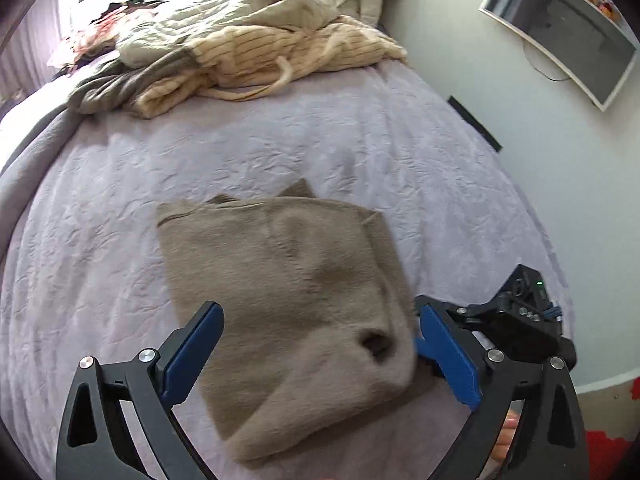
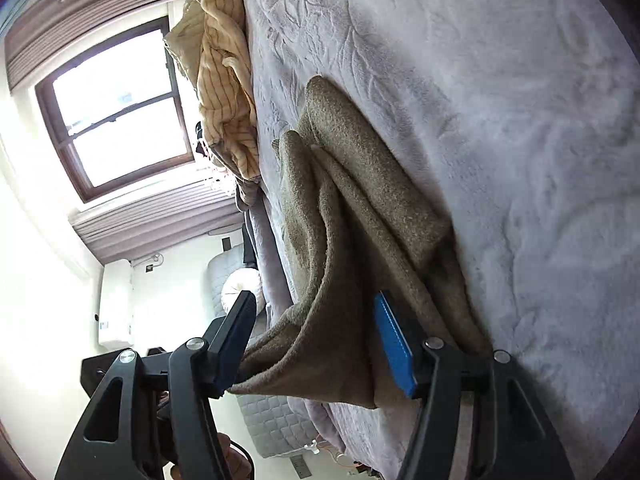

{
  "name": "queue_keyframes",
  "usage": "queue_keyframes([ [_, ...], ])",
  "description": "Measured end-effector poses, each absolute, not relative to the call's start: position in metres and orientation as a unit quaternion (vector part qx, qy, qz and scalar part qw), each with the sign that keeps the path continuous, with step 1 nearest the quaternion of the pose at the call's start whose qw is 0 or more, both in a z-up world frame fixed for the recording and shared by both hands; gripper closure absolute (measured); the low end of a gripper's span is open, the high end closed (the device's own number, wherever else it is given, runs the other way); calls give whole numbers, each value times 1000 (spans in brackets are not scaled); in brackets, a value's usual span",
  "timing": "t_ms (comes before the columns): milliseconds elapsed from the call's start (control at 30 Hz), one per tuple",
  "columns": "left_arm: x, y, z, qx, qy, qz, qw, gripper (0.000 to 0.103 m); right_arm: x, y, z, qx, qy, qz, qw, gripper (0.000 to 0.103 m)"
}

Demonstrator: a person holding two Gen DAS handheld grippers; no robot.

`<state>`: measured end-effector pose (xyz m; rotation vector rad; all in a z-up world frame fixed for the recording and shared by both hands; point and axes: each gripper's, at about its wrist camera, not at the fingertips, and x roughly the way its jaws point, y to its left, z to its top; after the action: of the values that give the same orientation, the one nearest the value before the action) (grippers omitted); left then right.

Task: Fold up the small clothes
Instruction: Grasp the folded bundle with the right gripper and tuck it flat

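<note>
We see the tan garment (image 1: 288, 292) lying partly folded on the bed (image 1: 120, 264), on its lavender cover, near the bed's front edge. Its far edge runs roughly straight, with a small corner poking up behind it; its near end bunches into a thick roll with a dark opening.

Our left gripper (image 1: 320, 354) hovers above the near end of the garment, jaws spread wide and holding nothing.

Our right gripper (image 2: 316, 348) sits at the garment's right edge, turned sideways. Its jaws are also apart, and a loose fold of the garment (image 2: 344, 240) lies between the fingers, draping over toward the bed's side. We cannot tell whether either finger presses the cloth.

A pile of clothes (image 1: 240, 48) lies at the far end of the bed, well apart from the garment. Between them the cover is bare. A wall (image 1: 560, 184) runs close along the bed's right side.
</note>
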<state>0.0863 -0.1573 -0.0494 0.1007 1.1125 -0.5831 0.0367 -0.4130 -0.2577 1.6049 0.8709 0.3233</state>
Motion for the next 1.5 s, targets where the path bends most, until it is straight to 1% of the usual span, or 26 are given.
queue_keyframes([
  [67,98,-139,-64,37,542,-244,803,5,52,-409,-255,679,387,153,605,38],
  [133,113,-117,-80,7,563,-215,798,5,66,-406,-246,662,396,165,615,38],
  [200,126,-97,-94,-12,572,-193,797,5,83,-407,-238,634,417,168,629,36],
  [333,143,-66,-120,-32,576,-148,803,5,119,-402,-229,572,468,171,652,37],
  [367,149,-61,-129,-35,584,-135,800,5,134,-398,-228,550,485,169,658,40],
  [400,152,-58,-136,-36,590,-126,796,5,143,-393,-225,528,499,164,667,62],
  [433,155,-57,-142,-36,595,-119,794,5,148,-389,-220,492,518,151,683,82],
  [467,157,-58,-145,-34,596,-112,795,5,157,-383,-211,447,534,138,704,90],
  [500,157,-58,-145,-31,594,-110,797,5,155,-378,-201,413,535,139,724,90],
  [567,154,-64,-138,-25,580,-119,805,5,155,-369,-170,365,510,158,763,90],
  [633,151,-73,-129,-10,561,-131,817,5,152,-369,-148,354,480,169,785,90],
  [700,149,-86,-124,15,550,-146,822,5,153,-375,-142,358,462,164,794,90],
  [800,148,-108,-129,45,547,-165,820,5,153,-394,-160,385,464,141,785,90],
  [900,146,-128,-150,89,547,-160,817,5,142,-411,-191,401,479,114,772,90],
  [967,145,-133,-165,91,560,-158,809,5,140,-415,-212,406,494,100,763,90],
  [1033,144,-131,-174,75,568,-155,805,5,138,-420,-224,414,504,85,753,85],
  [1067,145,-130,-174,70,569,-154,805,5,139,-423,-226,416,507,75,751,77],
  [1100,145,-129,-174,68,571,-154,804,5,136,-425,-224,417,508,69,750,73],
  [1167,145,-129,-174,75,570,-157,803,5,126,-430,-213,414,514,62,749,71],
  [1233,145,-129,-174,80,569,-161,802,5,111,-434,-198,419,512,72,746,67],
  [1267,144,-130,-174,80,569,-163,802,5,101,-434,-187,429,505,86,744,62],
  [1300,144,-130,-174,81,569,-163,802,5,88,-434,-176,439,498,107,740,50],
  [1367,144,-130,-176,79,570,-165,801,4,70,-425,-159,447,487,152,734,42],
  [1433,146,-129,-178,76,572,-166,799,4,61,-413,-152,440,494,188,726,42],
  [1500,148,-130,-177,78,575,-166,797,4,62,-394,-155,407,524,199,721,44],
])
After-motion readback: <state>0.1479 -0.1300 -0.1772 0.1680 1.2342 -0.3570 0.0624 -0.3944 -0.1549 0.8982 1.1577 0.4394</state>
